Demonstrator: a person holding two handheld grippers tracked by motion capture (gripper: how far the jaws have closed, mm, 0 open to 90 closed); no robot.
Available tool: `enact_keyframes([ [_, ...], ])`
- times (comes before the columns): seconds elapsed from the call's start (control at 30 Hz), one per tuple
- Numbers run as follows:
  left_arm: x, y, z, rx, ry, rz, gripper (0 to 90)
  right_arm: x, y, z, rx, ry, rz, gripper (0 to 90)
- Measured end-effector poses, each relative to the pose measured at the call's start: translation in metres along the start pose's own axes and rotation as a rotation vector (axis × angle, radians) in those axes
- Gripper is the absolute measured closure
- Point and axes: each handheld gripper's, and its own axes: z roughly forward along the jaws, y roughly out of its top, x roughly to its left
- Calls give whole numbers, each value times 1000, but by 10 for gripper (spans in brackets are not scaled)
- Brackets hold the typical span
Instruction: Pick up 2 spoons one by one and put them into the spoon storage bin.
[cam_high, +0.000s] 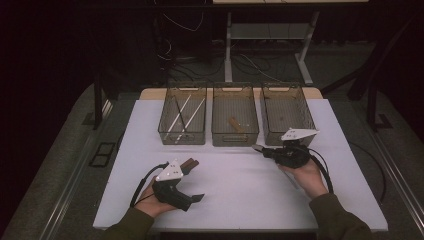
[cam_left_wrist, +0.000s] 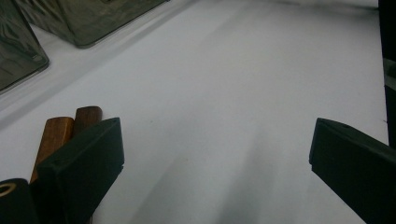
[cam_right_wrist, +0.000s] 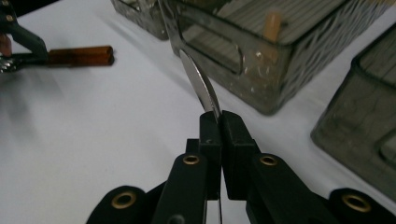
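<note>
Figure: sorting cutlery into three baskets. My right gripper (cam_right_wrist: 218, 116) has its jaws pressed together on a thin metal blade (cam_right_wrist: 198, 79), apparently a table knife held edge-up, its tip pointing toward the middle basket (cam_high: 235, 136). In the high view this gripper (cam_high: 263, 150) hovers just in front of the gap between the middle basket and the right basket (cam_high: 289, 112). My left gripper (cam_left_wrist: 215, 149) rests on the white table (cam_high: 235, 185) with its jaws wide apart and nothing between them; two wooden handles (cam_left_wrist: 70, 128) lie just beside its left jaw.

Risks, as I judge them: the blade is clamped near one end by narrow pads, so it could pivot or slip out if I swing it quickly. Its tip is close to the middle basket's rim and could catch the wire wall and tip the basket. A drop from too high could bounce the knife out. The left basket (cam_high: 183, 120) already holds pale sticks, so the wrong basket is possible.

No brand, label or legible writing appears on anything.
</note>
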Motion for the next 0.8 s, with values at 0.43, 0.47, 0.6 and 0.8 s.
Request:
enact_keyframes([
  [0.43, 0, 0, 0, -3, -1, -2, 19, -4, 32, 7, -79, -17, -4, 877],
  [0.47, 0, 0, 0, -3, -1, -2, 19, -4, 35, 7, -86, -19, -2, 877],
  [0.6, 0, 0, 0, -6, -1, -5, 19, -5, 50, 11, -103, -29, -5, 877],
  [0.8, 0, 0, -1, -4, -1, -4, 19, -7, 75, 17, -130, -37, -7, 877],
])
